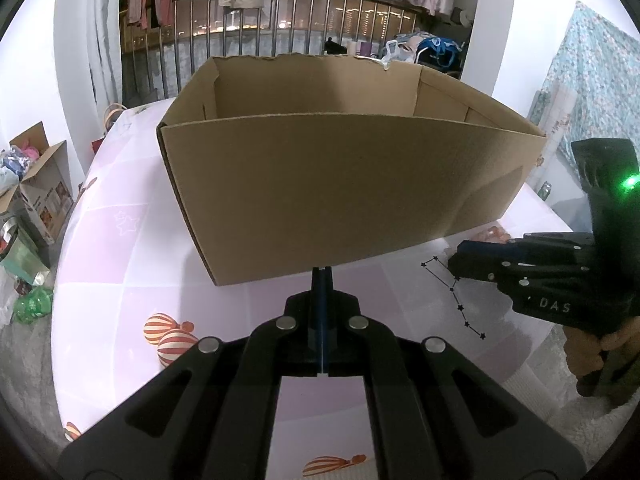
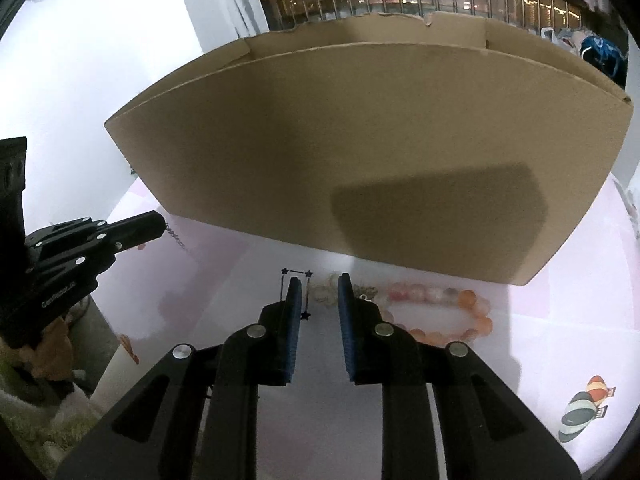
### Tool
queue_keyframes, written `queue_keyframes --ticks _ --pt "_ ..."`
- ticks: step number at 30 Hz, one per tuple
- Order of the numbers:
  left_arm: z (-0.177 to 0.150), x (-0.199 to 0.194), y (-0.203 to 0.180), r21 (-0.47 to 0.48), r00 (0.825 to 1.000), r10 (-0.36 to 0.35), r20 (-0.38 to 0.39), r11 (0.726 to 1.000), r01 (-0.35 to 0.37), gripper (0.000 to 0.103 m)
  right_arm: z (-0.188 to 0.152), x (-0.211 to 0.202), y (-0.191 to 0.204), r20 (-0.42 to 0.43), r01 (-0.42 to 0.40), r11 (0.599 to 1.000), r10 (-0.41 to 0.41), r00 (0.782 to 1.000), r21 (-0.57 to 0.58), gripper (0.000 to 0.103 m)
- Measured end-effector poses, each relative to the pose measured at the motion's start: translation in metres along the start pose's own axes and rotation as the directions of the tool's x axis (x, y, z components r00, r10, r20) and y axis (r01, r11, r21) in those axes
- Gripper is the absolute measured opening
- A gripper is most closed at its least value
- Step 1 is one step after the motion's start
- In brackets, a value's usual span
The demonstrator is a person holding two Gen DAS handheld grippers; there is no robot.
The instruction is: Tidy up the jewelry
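Observation:
An open brown cardboard box [image 1: 352, 184] stands on the pink patterned tablecloth [image 1: 132, 264]; it also shows in the right wrist view [image 2: 380, 152]. My left gripper [image 1: 322, 276] is shut and empty, just in front of the box's near wall. It shows in the right wrist view [image 2: 160, 226] beside a thin chain [image 2: 176, 236] on the cloth. My right gripper [image 2: 319, 286] is open, its fingertips over a small pale-gold piece of jewelry [image 2: 324, 292]. An orange-pink bead bracelet [image 2: 440, 312] lies just right of it, partly behind the right finger.
The table edge falls off at the left in the left wrist view, with boxes and bags [image 1: 32, 208] on the floor. A balcony railing [image 1: 280, 20] with hanging clothes stands behind the box. A patterned cloth [image 1: 592, 80] hangs at the right.

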State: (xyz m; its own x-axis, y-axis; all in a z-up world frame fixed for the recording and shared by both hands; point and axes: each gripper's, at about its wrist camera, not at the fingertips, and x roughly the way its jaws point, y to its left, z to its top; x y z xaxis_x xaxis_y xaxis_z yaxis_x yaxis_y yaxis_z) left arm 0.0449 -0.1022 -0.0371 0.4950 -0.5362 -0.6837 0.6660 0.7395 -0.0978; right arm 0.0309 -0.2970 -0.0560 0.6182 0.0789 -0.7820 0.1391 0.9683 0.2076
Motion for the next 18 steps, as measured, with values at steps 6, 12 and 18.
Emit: queue_keyframes --ticks 6,12,18 --pt "-0.001 0.001 -0.002 0.017 1.0 -0.003 -0.005 1.0 0.003 0.0 0.001 0.004 0.009 -0.004 -0.035 0.999 0.035 0.999 -0.039 0.019" --pt "-0.004 0.0 -0.002 0.01 1.0 -0.003 -0.002 1.0 0.003 0.0 0.002 0.004 0.02 -0.018 -0.037 0.997 0.036 0.999 -0.064 0.019" --pt "-0.004 -0.001 -0.001 0.01 1.0 0.001 -0.001 1.0 -0.001 0.0 0.001 0.001 0.021 -0.012 0.009 0.999 -0.009 1.0 -0.04 0.024"
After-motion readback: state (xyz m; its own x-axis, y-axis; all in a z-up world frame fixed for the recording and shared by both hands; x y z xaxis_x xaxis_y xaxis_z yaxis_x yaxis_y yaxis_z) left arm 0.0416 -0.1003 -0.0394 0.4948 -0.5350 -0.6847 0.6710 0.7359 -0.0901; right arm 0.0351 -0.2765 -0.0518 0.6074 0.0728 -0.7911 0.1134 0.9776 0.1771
